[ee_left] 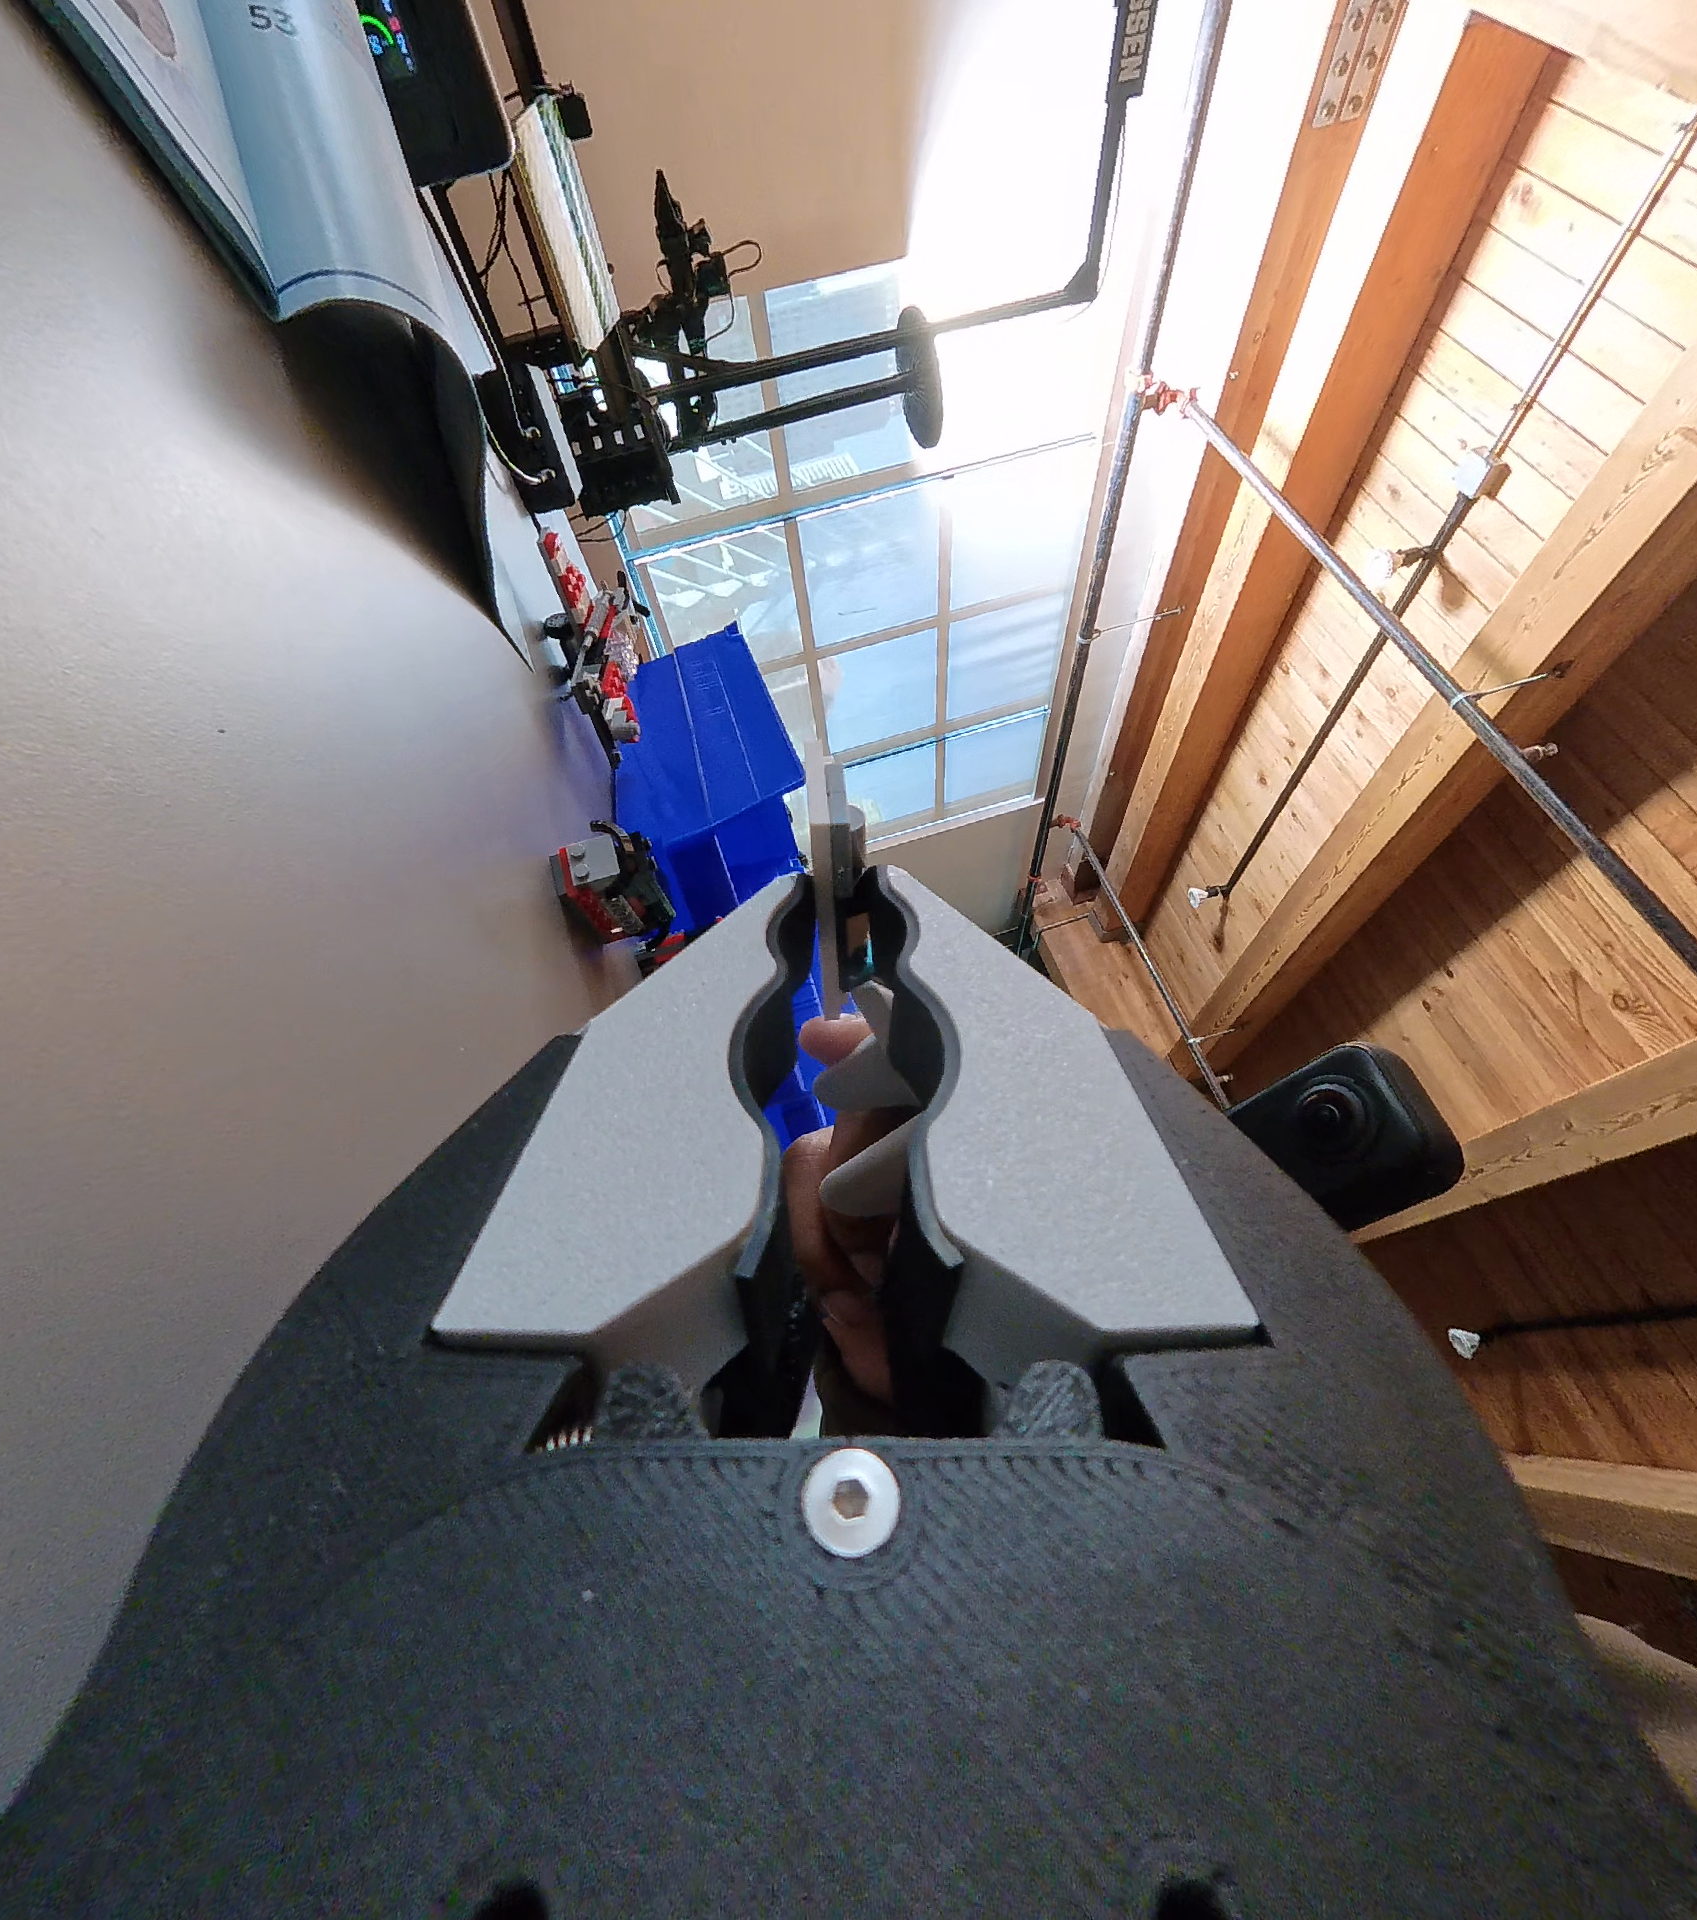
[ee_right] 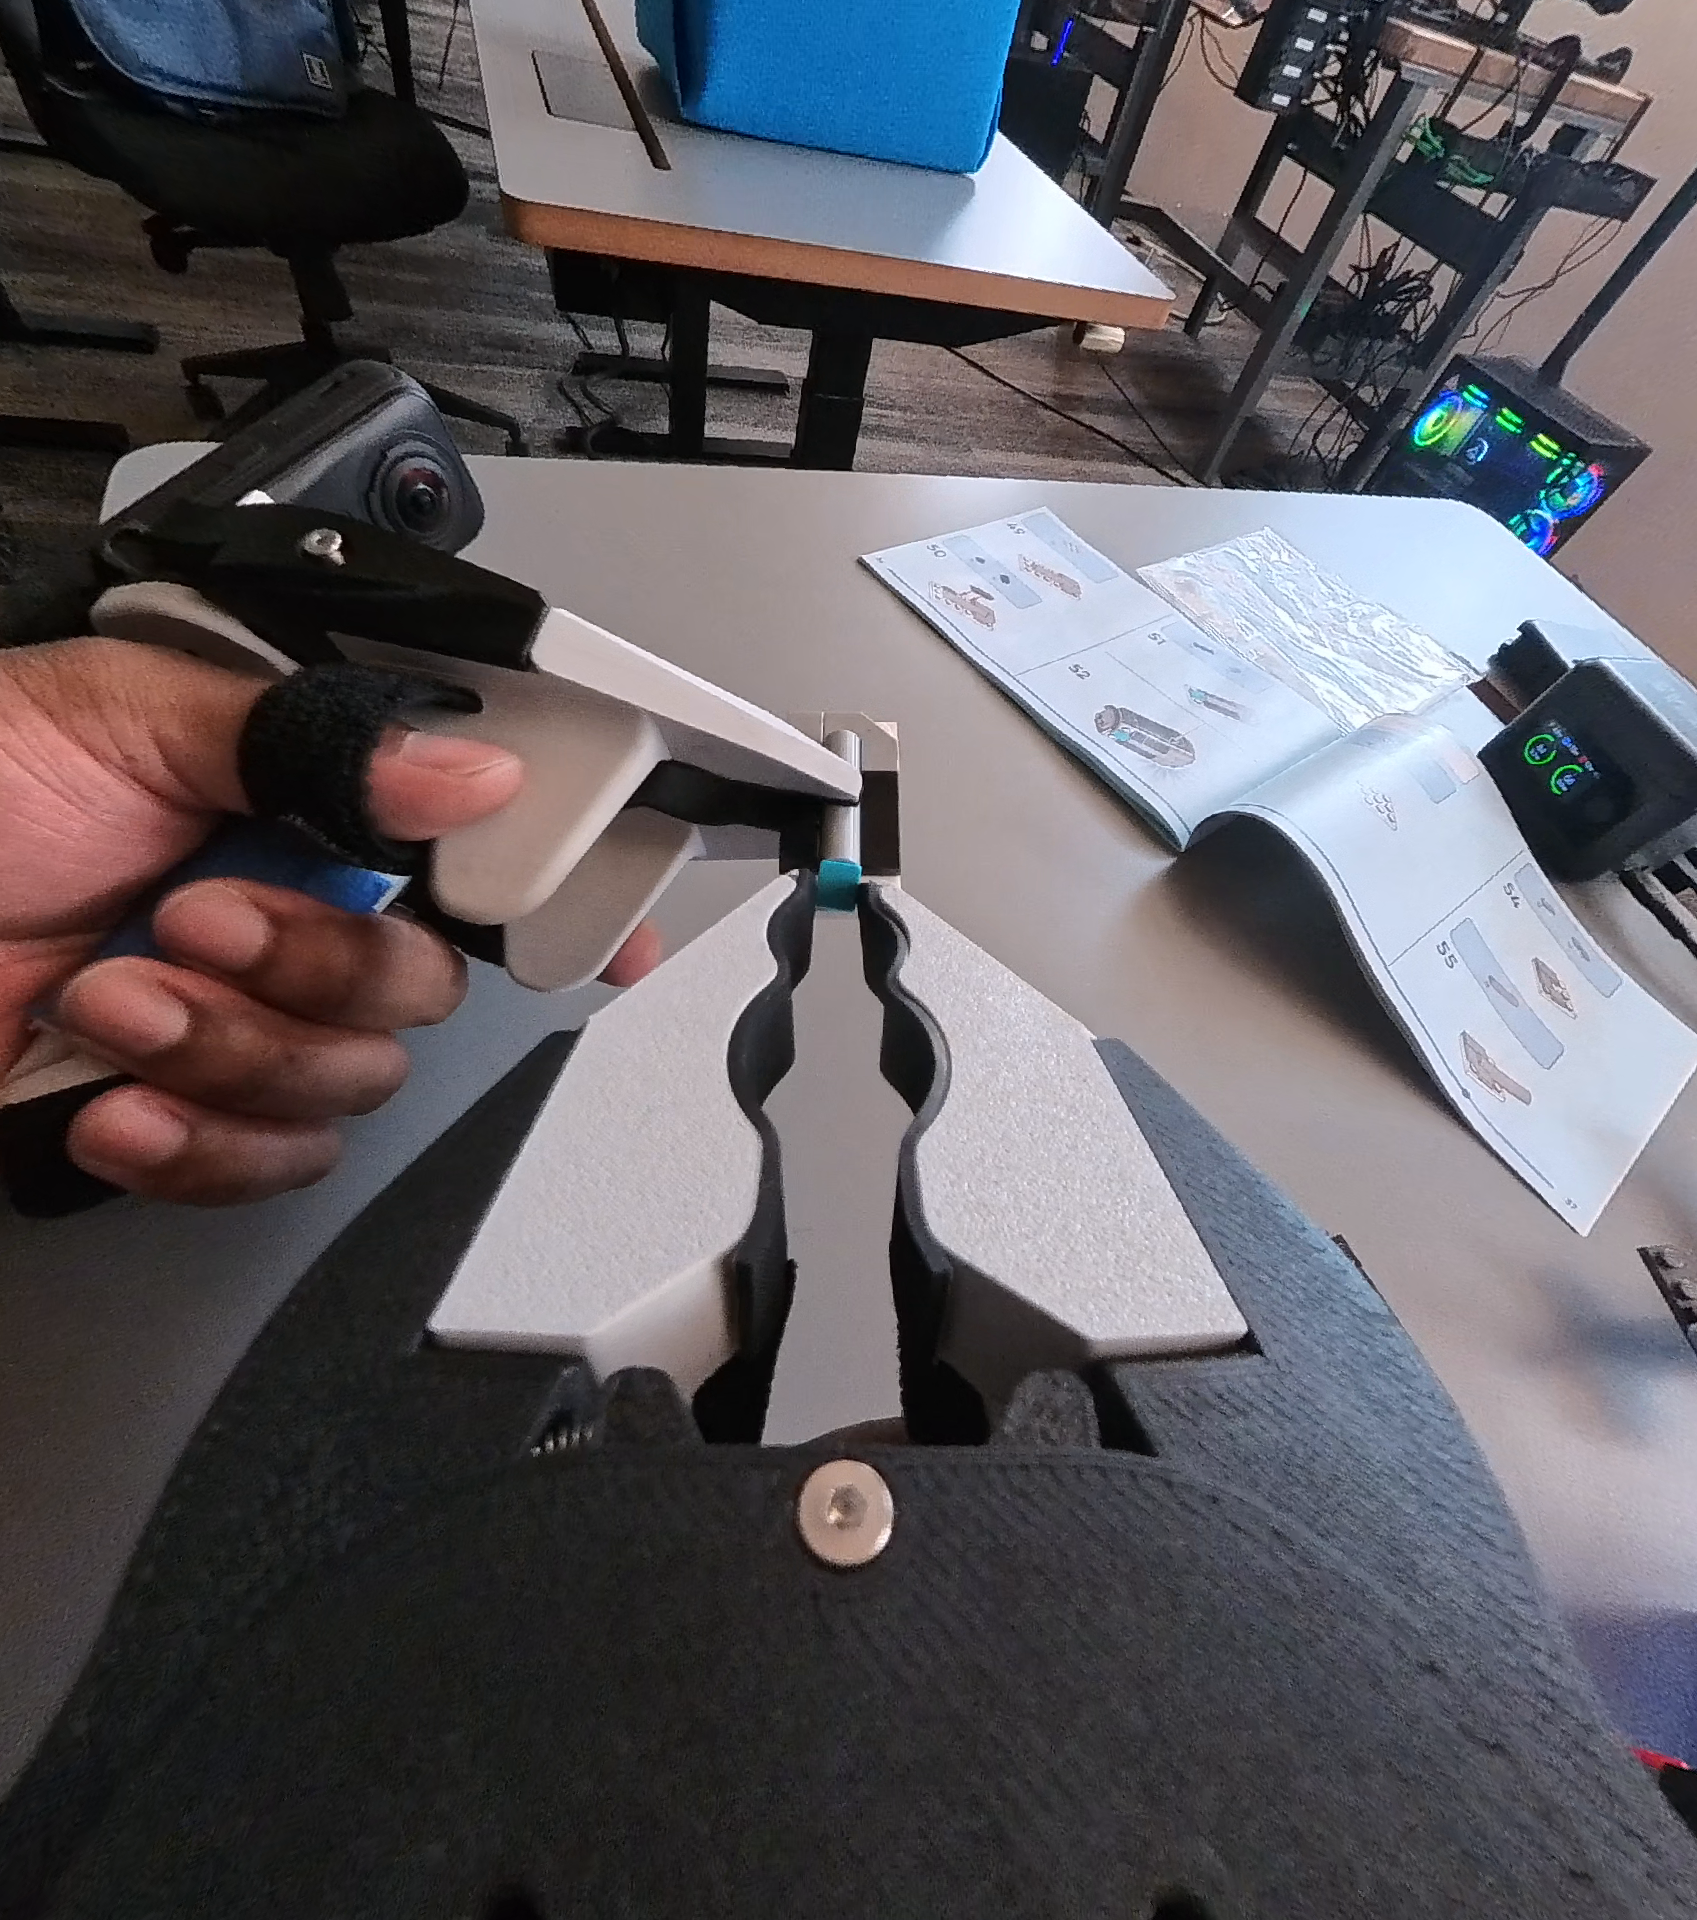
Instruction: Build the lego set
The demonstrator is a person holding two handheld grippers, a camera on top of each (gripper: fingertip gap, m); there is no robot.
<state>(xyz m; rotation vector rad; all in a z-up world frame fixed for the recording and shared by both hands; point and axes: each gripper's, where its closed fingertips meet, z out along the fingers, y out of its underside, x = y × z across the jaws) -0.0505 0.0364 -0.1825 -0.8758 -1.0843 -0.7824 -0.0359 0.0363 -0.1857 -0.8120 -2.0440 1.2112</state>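
A small brick assembly [ee_right: 859, 795] of white and black plates with a grey cylinder is held above the grey tabletop [ee_right: 1083, 935], its long axis in line with the right tool's fingers. The left tool [ee_right: 839, 790] comes in from the left, clamped across its middle. The right tool [ee_right: 831, 891], nearly closed, pinches the teal piece [ee_right: 837, 883] at its near end.

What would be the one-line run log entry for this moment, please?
left gripper: shut on small grey-and-black brick assembly | right gripper: shut on its small teal piece | both above grey table
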